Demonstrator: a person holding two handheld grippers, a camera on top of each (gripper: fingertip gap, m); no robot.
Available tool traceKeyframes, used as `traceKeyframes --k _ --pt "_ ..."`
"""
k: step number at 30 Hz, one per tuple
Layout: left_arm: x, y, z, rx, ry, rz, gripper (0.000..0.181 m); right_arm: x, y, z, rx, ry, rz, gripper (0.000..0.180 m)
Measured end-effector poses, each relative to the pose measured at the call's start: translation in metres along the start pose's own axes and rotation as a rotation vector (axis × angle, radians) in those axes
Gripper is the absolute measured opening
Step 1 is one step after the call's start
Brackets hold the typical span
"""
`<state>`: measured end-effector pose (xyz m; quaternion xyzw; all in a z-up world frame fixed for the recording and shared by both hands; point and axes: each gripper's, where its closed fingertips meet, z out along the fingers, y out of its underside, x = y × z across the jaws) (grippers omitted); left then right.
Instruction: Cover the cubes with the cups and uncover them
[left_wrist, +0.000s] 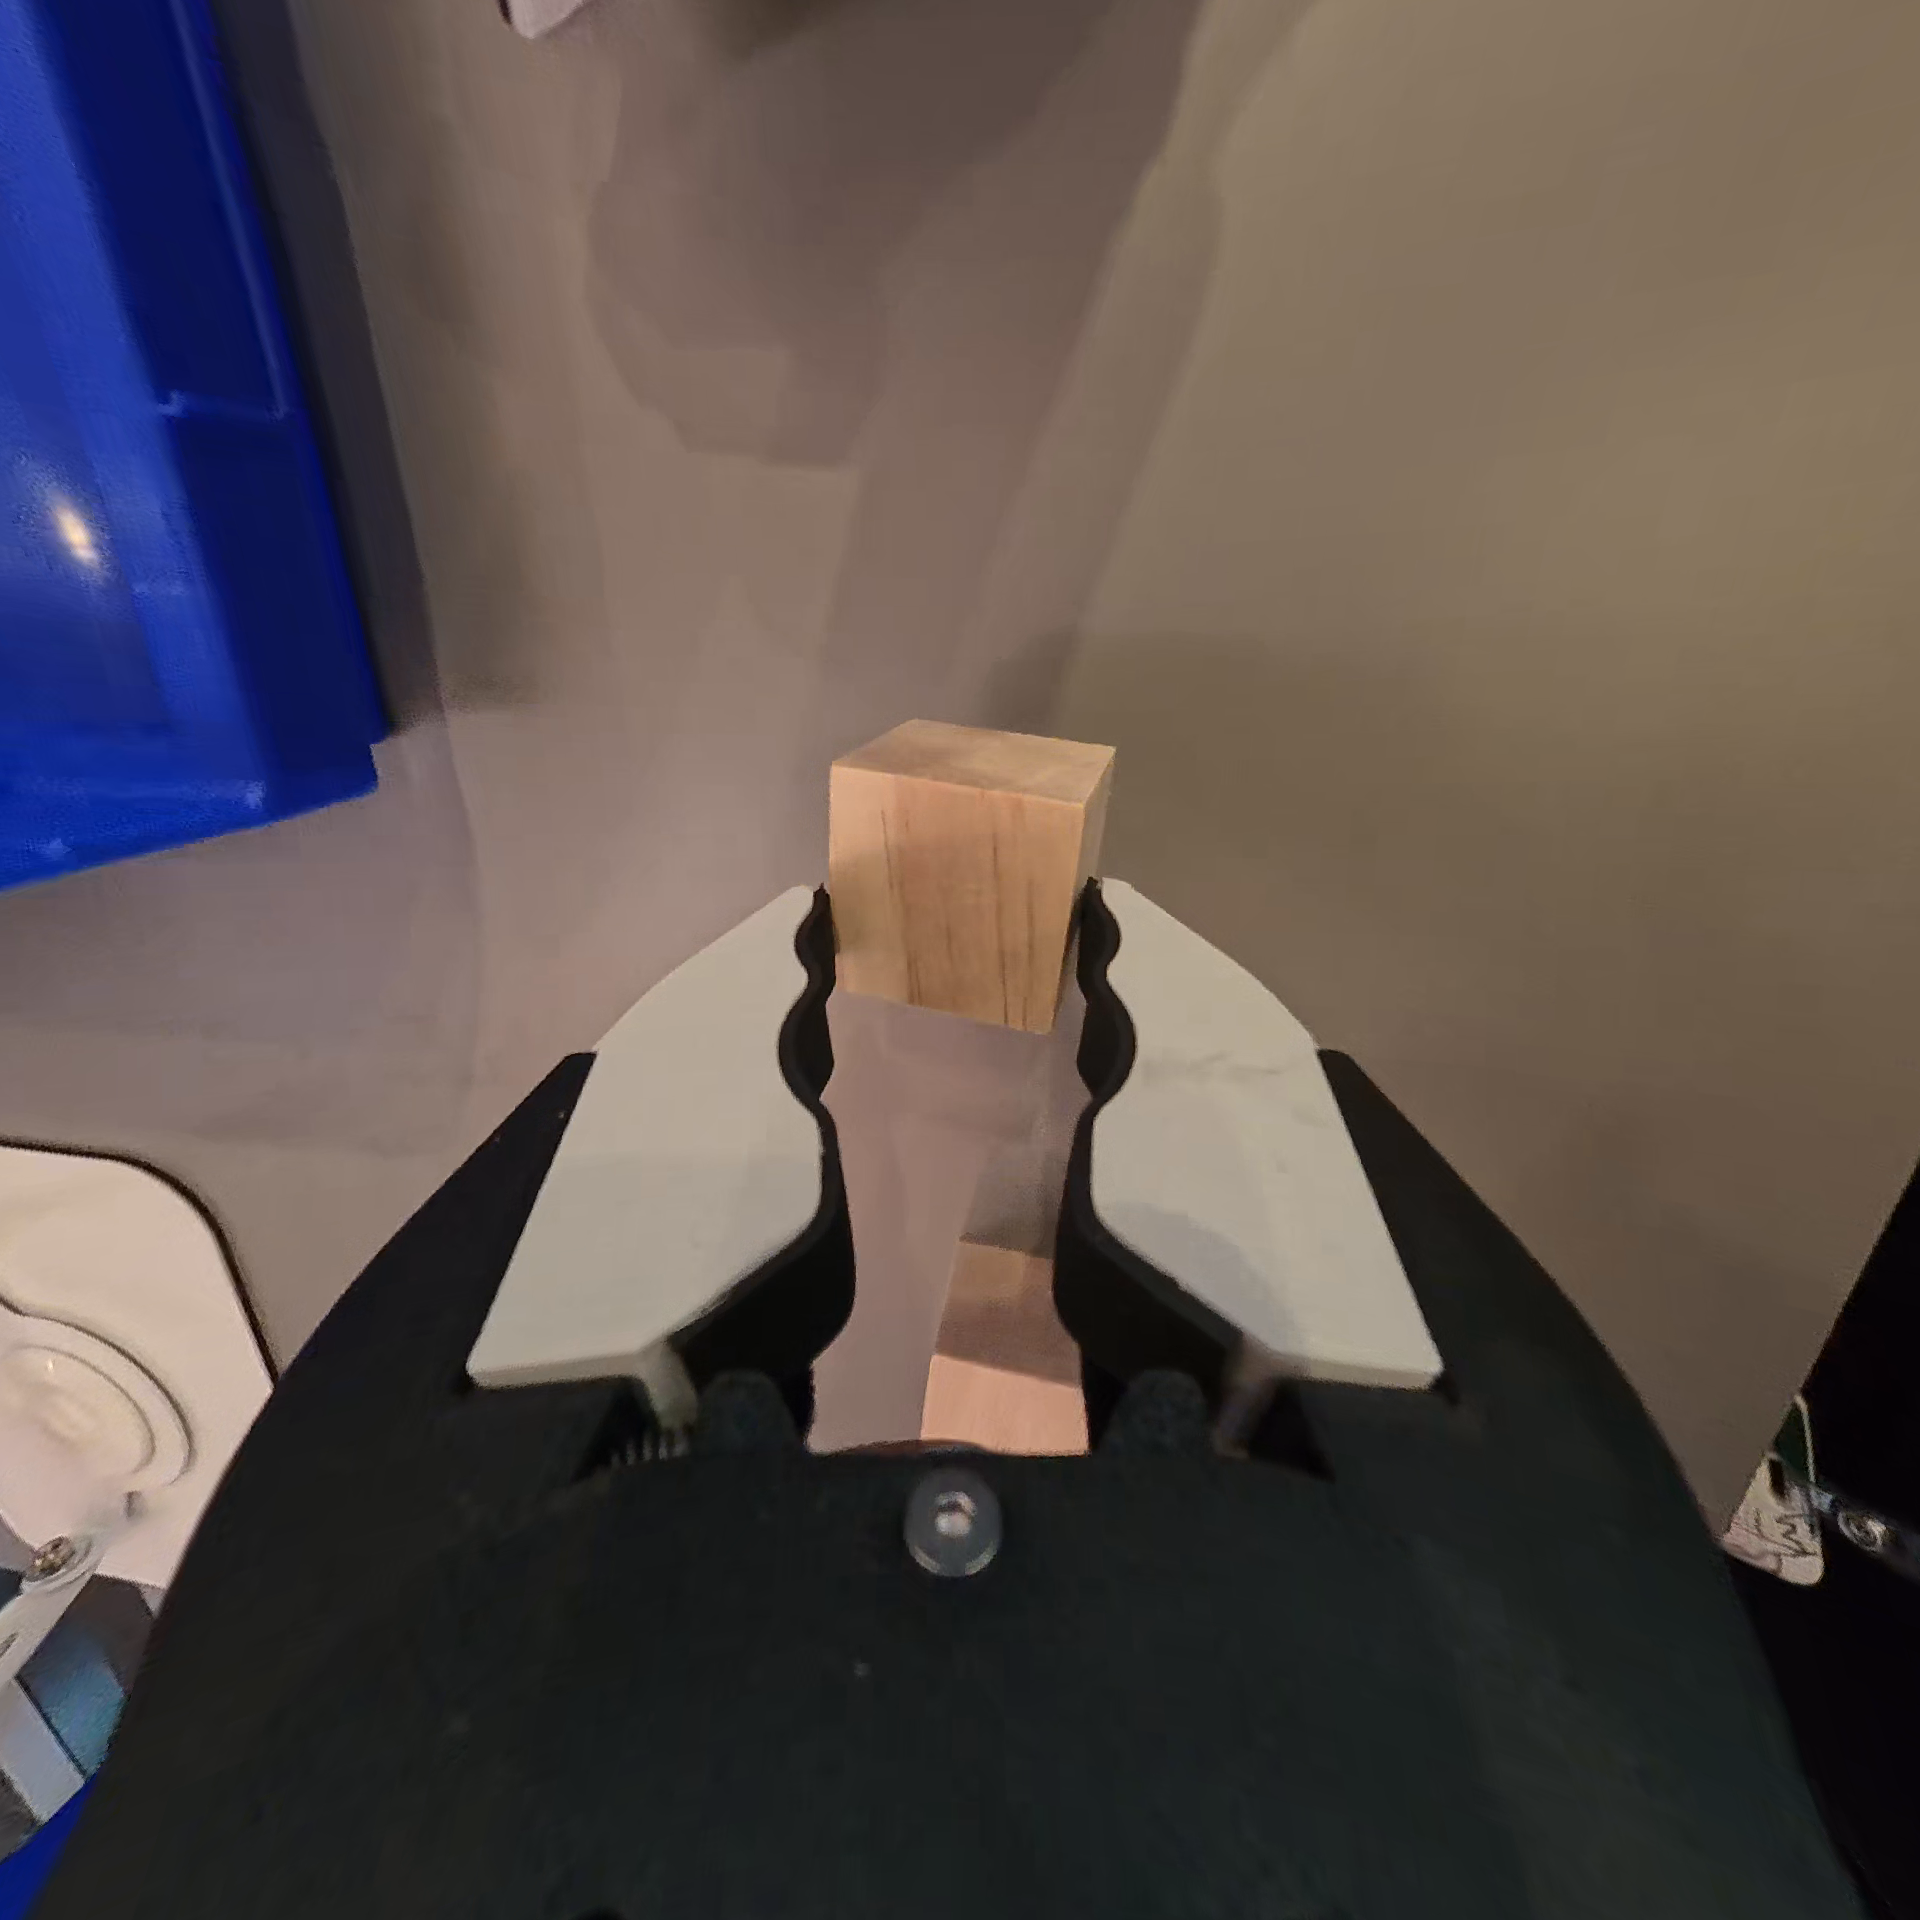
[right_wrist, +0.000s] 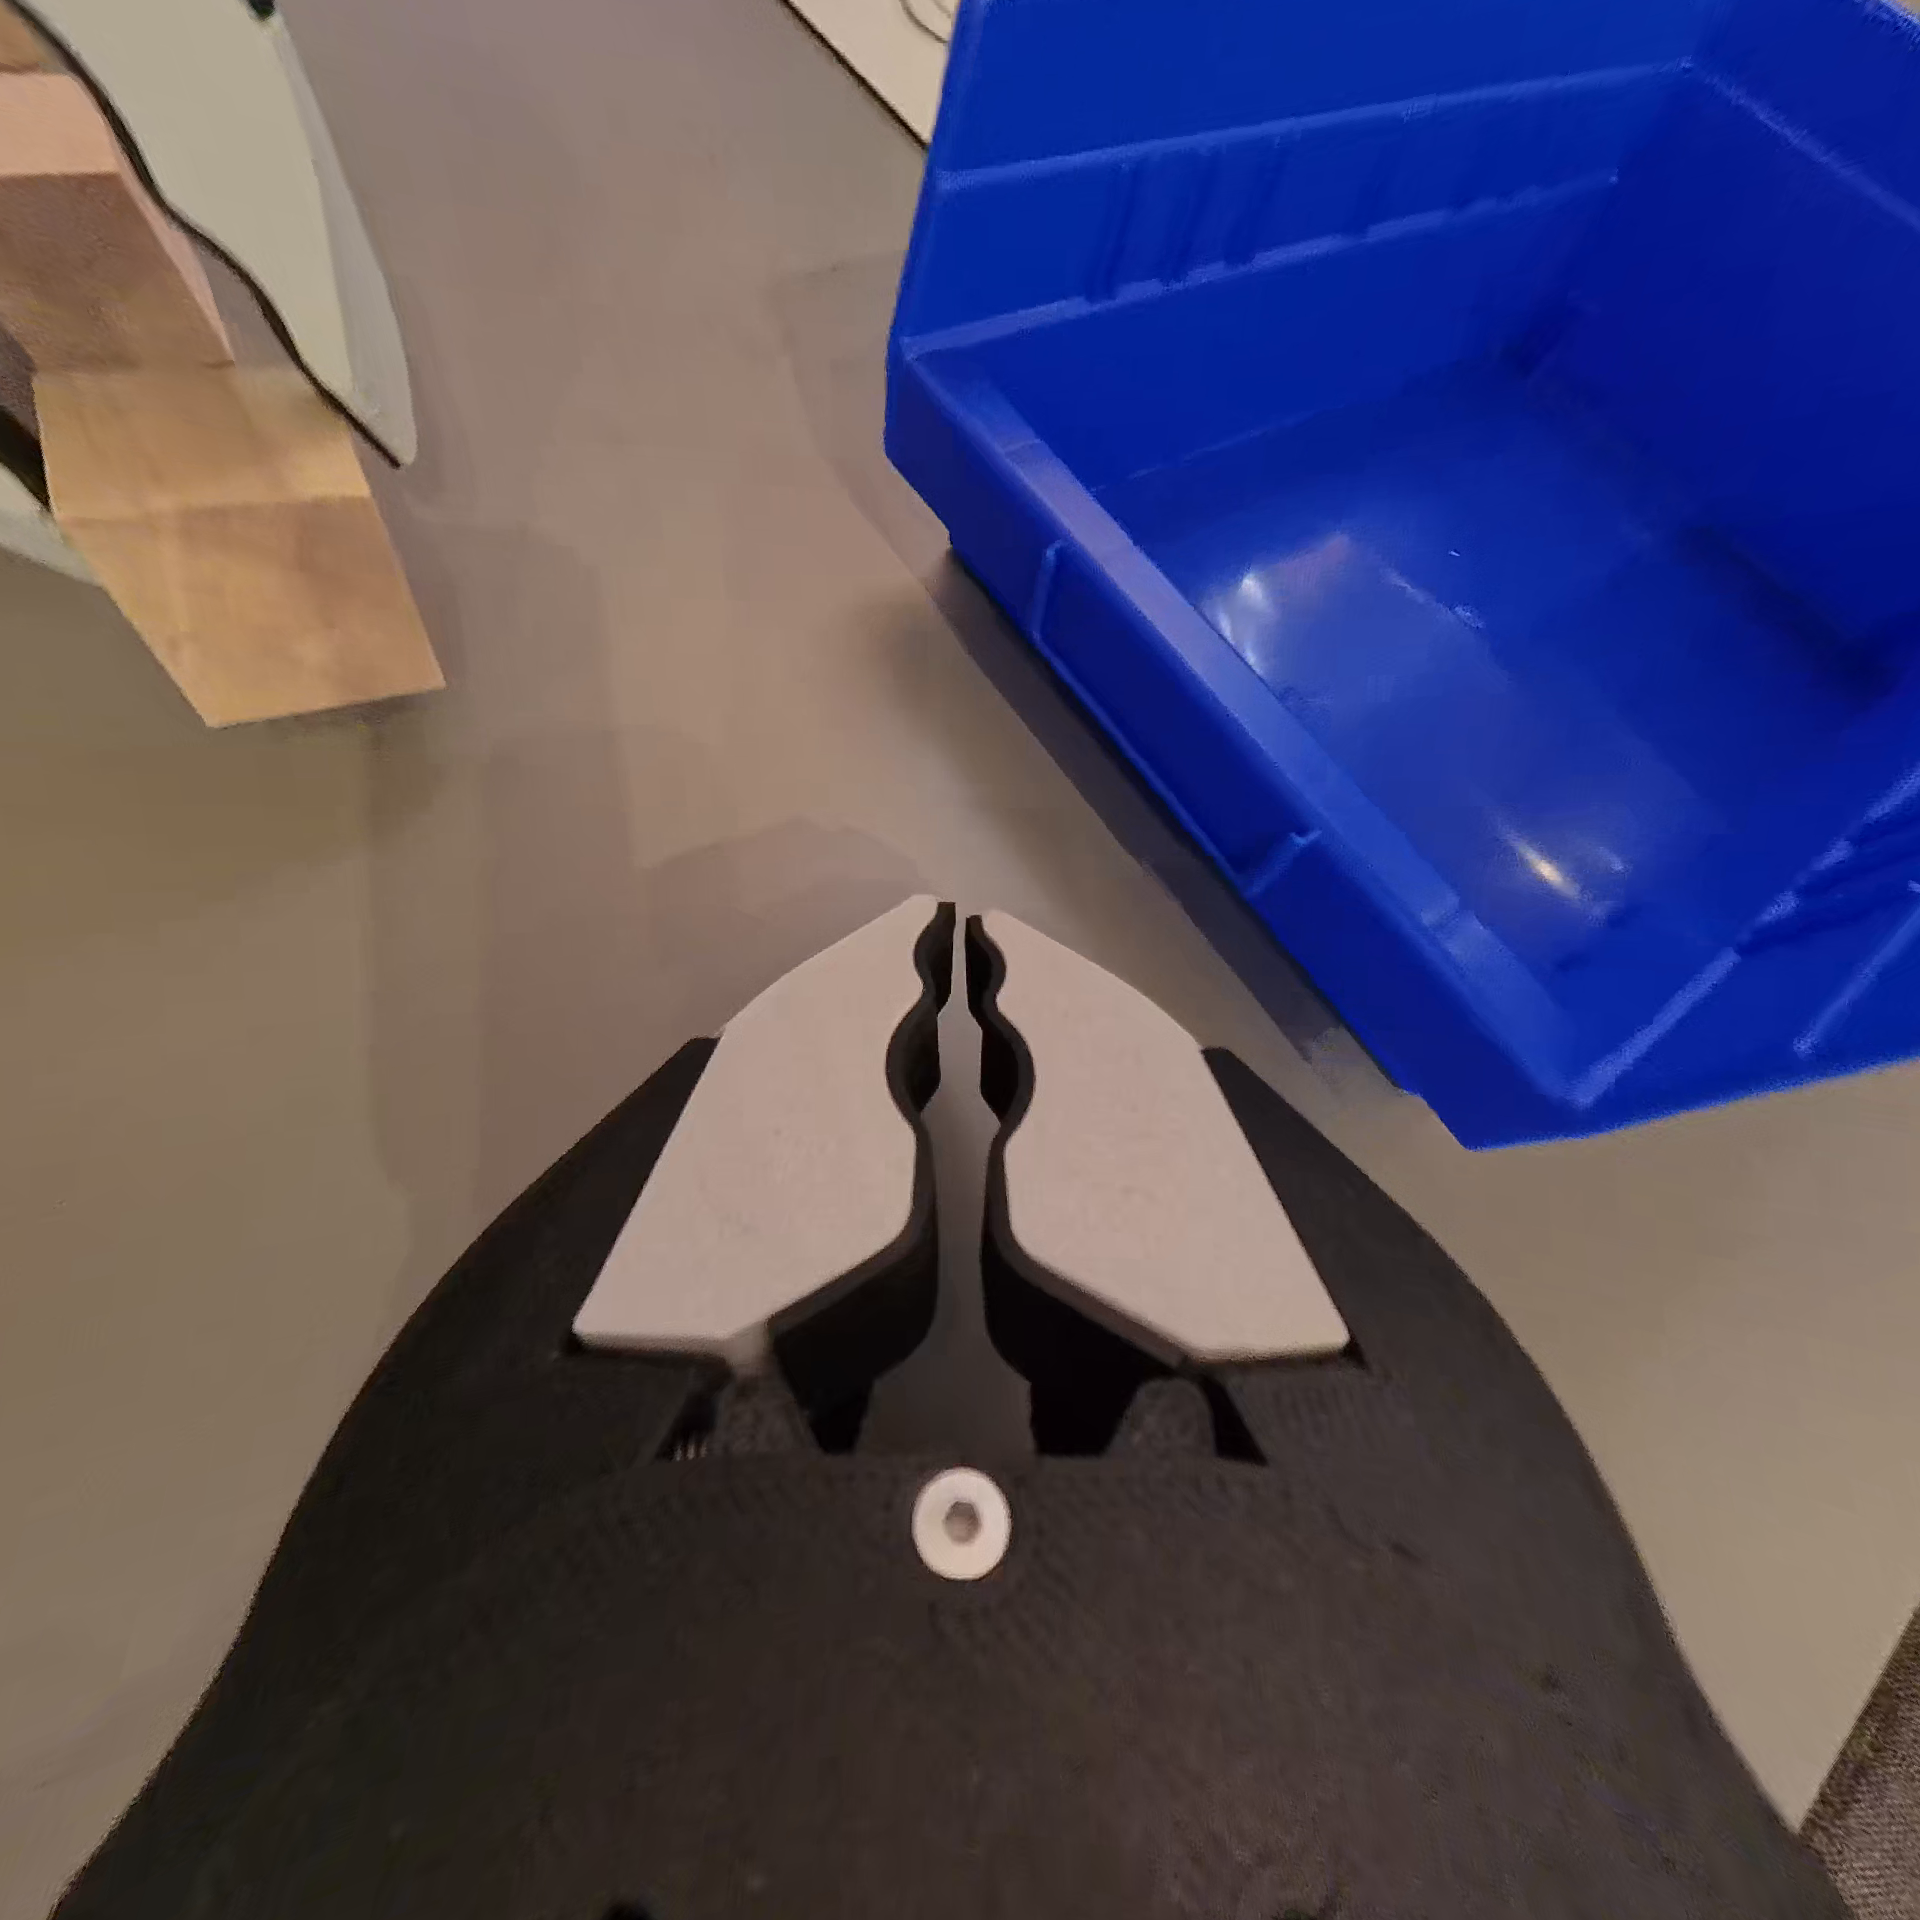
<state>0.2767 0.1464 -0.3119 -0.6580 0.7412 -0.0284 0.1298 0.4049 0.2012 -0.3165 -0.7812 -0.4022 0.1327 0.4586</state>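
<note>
My left gripper (left_wrist: 954, 899) is shut on a pale wooden cube (left_wrist: 966, 831), held by its sides at the fingertips above the grey table (left_wrist: 1455, 623). A second wooden cube (left_wrist: 1003, 1351) shows low in the gap between the fingers. In the right wrist view the left gripper's fingers (right_wrist: 270, 208) hold the first cube (right_wrist: 94, 260) directly over the second cube (right_wrist: 239, 561), which rests on the table. I cannot tell if the two cubes touch. My right gripper (right_wrist: 956, 920) is shut and empty over bare table (right_wrist: 520, 831). No cup is in view.
An empty blue plastic bin (right_wrist: 1455, 540) stands right of my right gripper and also shows at the left of the left wrist view (left_wrist: 156, 468). A white device (left_wrist: 94, 1351) sits lower left. A black object (left_wrist: 1870, 1351) is at the right edge. The table edge (right_wrist: 1829, 1704) lies lower right.
</note>
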Motion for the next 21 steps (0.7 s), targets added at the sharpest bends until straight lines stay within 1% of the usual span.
traceKeyframes --k 1,4,7,13,14,16,17,19,21 --pt "0.001 -0.003 0.002 -0.011 -0.003 -0.002 0.045 0.001 0.0 -0.001 0.006 0.0 0.006 0.002" --pt "0.004 -0.008 0.008 -0.044 -0.02 0.003 0.045 -0.001 0.002 0.0 -0.008 -0.006 -0.008 0.002" --pt "0.01 -0.01 0.016 -0.057 0.002 -0.003 0.045 -0.002 0.002 0.001 -0.01 -0.009 -0.013 0.002" --pt "0.011 -0.014 0.019 -0.041 -0.03 0.009 0.046 -0.002 0.001 0.0 -0.007 -0.012 -0.008 0.002" --pt "0.013 -0.014 0.02 -0.037 -0.014 0.005 0.047 -0.001 0.001 0.0 -0.004 -0.011 -0.006 0.001" --pt "0.009 -0.014 0.02 -0.02 -0.023 -0.014 0.065 -0.001 0.0 0.0 0.001 -0.011 -0.002 0.001" --pt "0.007 -0.016 0.017 0.0 -0.033 -0.015 0.07 -0.001 0.0 -0.001 0.003 -0.011 -0.001 0.001" --pt "0.004 -0.018 0.006 0.035 -0.042 -0.02 0.078 -0.001 0.0 -0.001 0.004 -0.012 0.0 0.002" --pt "-0.003 -0.015 -0.013 0.066 -0.09 -0.009 0.078 -0.001 0.0 -0.001 0.007 -0.012 0.002 0.002"
